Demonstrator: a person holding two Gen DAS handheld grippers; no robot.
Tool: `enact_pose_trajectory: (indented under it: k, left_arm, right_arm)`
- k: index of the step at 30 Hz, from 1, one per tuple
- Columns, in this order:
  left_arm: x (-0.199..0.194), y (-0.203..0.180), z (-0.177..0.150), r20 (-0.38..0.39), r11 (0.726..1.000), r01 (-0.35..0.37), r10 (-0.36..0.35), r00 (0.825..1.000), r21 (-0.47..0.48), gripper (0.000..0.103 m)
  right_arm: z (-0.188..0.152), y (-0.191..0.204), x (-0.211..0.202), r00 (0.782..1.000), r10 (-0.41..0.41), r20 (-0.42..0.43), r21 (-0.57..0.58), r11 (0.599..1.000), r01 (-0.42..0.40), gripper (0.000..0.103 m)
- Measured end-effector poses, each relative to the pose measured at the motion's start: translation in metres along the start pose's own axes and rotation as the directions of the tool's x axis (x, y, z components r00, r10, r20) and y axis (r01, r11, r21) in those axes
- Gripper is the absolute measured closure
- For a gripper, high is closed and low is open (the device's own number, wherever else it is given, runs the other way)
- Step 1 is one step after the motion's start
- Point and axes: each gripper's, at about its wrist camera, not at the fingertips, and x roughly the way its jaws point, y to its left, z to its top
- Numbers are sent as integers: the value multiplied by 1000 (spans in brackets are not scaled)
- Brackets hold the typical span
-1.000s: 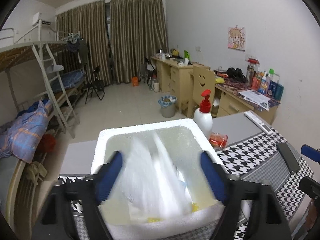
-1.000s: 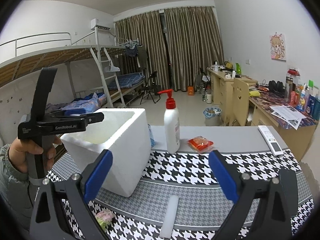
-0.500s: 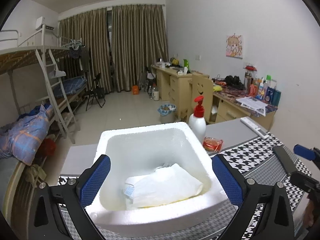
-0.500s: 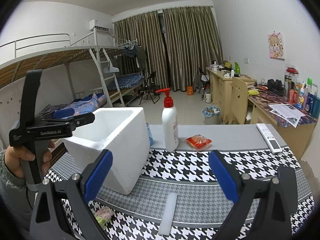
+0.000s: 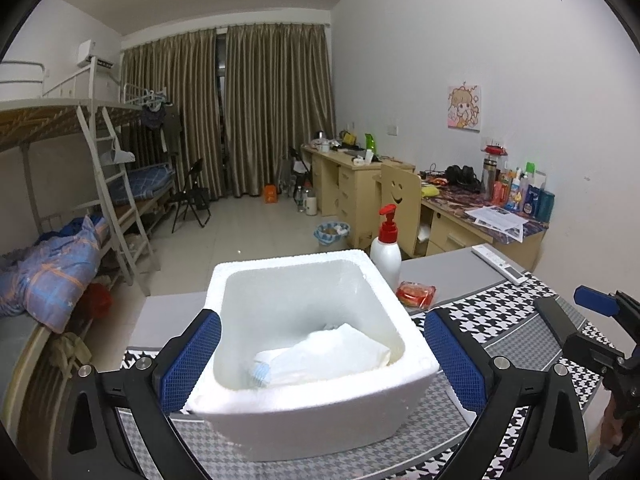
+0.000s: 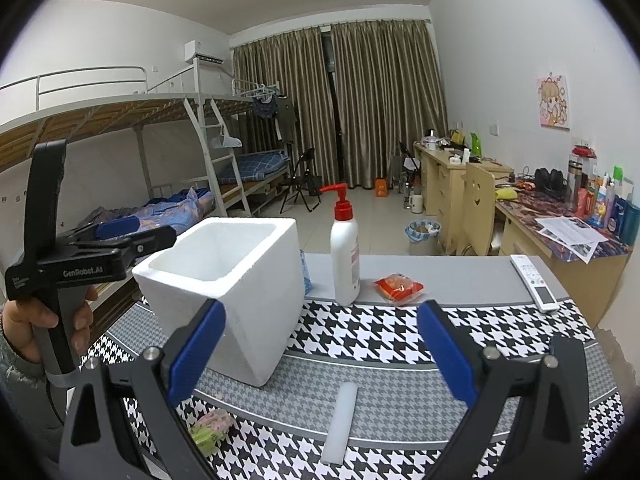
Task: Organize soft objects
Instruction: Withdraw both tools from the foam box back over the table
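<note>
While the crumpled white bag [image 5: 324,354] lies in the foam box [image 5: 316,396], your left tool [image 5: 320,360] and right tool [image 6: 320,348] gape wide, empty.

The box [image 5: 304,420] is plain white foam, and the soft pack [image 5: 324,356] inside is white too, with a bit of light blue at one end. The cloth [image 6: 380,332] on the table is black-and-white houndstooth with finer grey bands running through it. The bottle [image 6: 345,264] is white with a red pump. The snack packet [image 6: 398,286] is red-orange. Both grippers [image 5: 320,354] [image 6: 320,348] are black with blue pads, and the curtains [image 6: 380,100] are olive-brown.
</note>
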Motion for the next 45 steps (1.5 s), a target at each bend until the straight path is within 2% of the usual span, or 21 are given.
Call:
enact_pose_trajectory:
  k: [17, 28, 35, 45]
  left_arm:
    - [-43, -8, -21, 84, 1000, 11, -10, 996, -14, 1]
    - [-50, -8, -41, 92, 999, -2, 7, 996, -45, 1]
    - [-55, -11, -52, 102, 999, 13, -8, 995, -49, 1]
    - [-61, -12, -62, 95, 998, 5, 1, 995, -64, 1]
  right_arm:
    - [-7, 8, -11, 1000, 28, 14, -23, 999, -28, 5]
    - [-20, 6, -17, 999, 24, 33, -6, 1000, -24, 5]
    - [-25, 4, -17, 999, 22, 31, 7, 1000, -22, 5]
    - [-33, 9, -21, 999, 17, 47, -15, 1000, -16, 5]
